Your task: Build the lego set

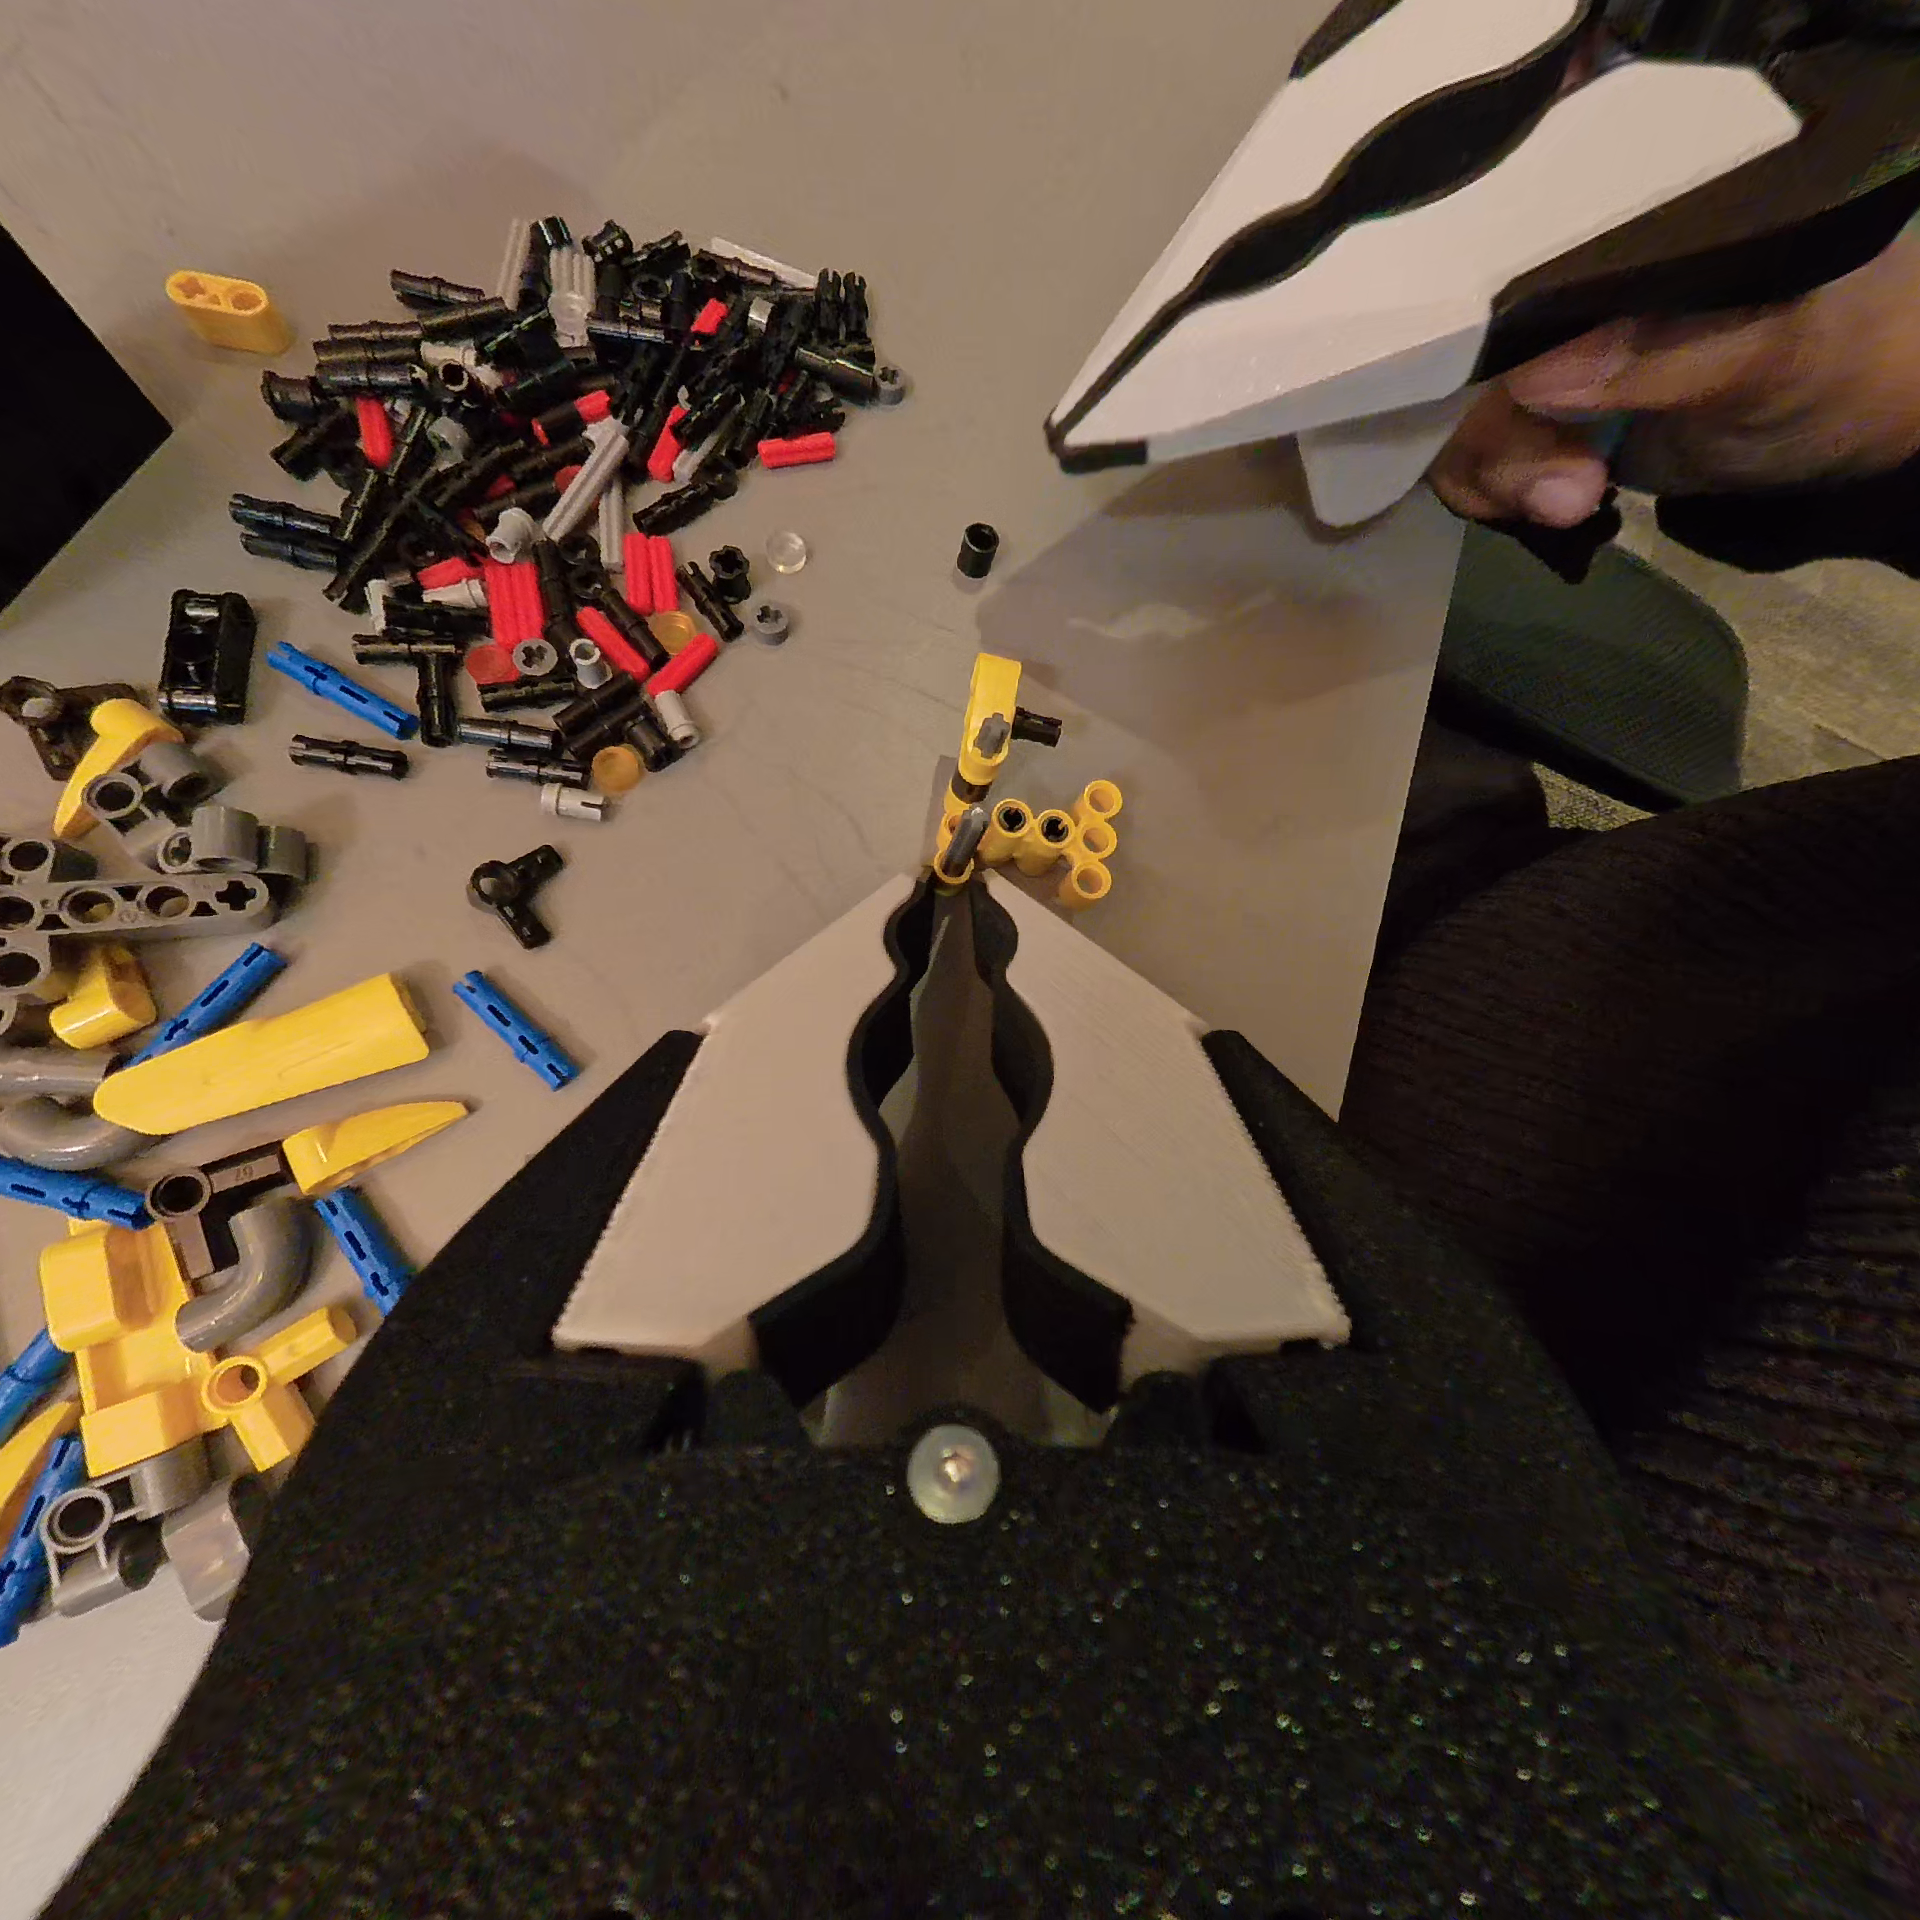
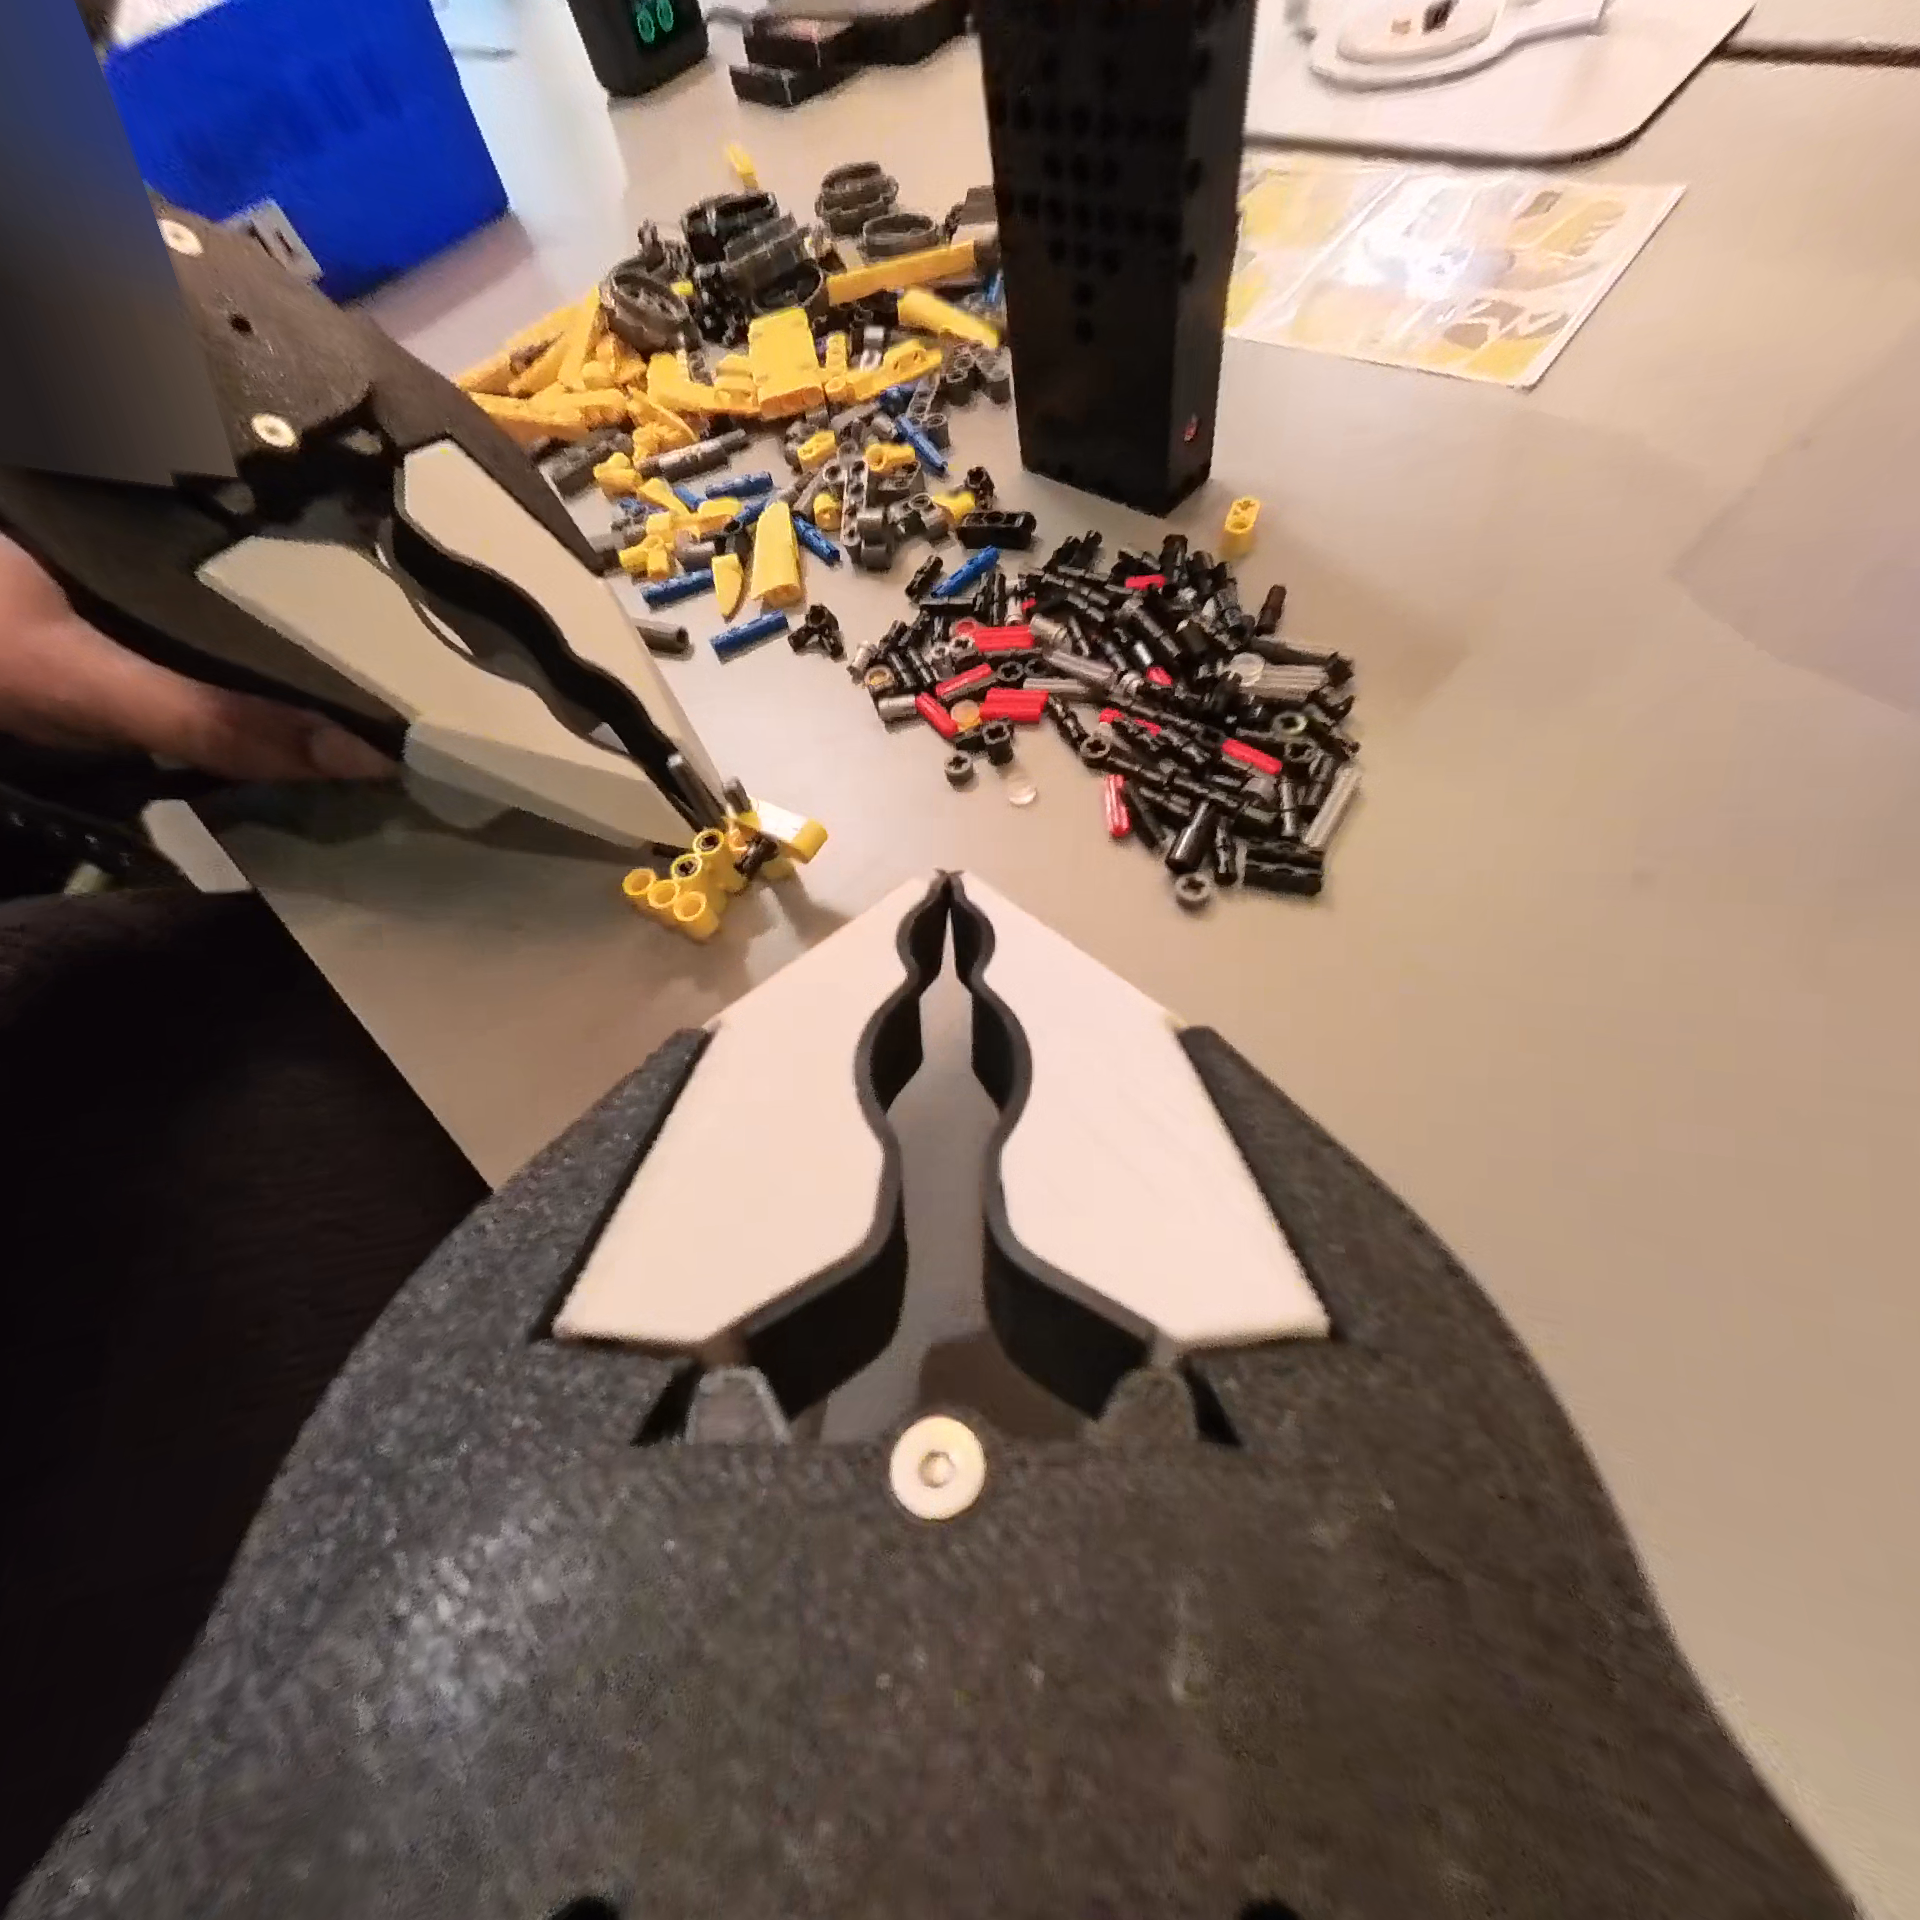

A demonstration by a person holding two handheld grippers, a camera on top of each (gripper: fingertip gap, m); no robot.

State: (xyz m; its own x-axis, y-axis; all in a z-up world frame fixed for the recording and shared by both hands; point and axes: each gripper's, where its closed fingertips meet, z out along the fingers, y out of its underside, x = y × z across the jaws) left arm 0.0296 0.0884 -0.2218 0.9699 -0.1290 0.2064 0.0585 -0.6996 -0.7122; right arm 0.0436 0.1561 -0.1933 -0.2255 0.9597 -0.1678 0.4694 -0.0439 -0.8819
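Note:
My left gripper (image 1: 951,881) is shut on a small yellow brick assembly (image 1: 1039,821) with black pins and a grey axle, held at the table's near edge. It also shows in the right wrist view (image 2: 717,816) with the assembly (image 2: 717,868) at its tips. My right gripper (image 2: 948,878) is shut and empty, hovering over bare table just right of the assembly. In the left wrist view the right gripper (image 1: 1070,442) hangs above at upper right, held by a hand (image 1: 1662,416).
A pile of black, red and grey pins (image 1: 561,488) (image 2: 1132,707) lies on the grey table (image 1: 1195,675). Yellow, grey and blue parts (image 1: 187,1143) (image 2: 748,416) lie beside it. A tall black perforated block (image 2: 1117,249) and a printed sheet (image 2: 1444,270) stand behind. A single black bush (image 1: 977,549) lies apart. Spacing between my two grippers at the tips: around 8 cm. The tall black perforated block (image 2: 1117,249) is about equally far from each gripper, around 15 cm.

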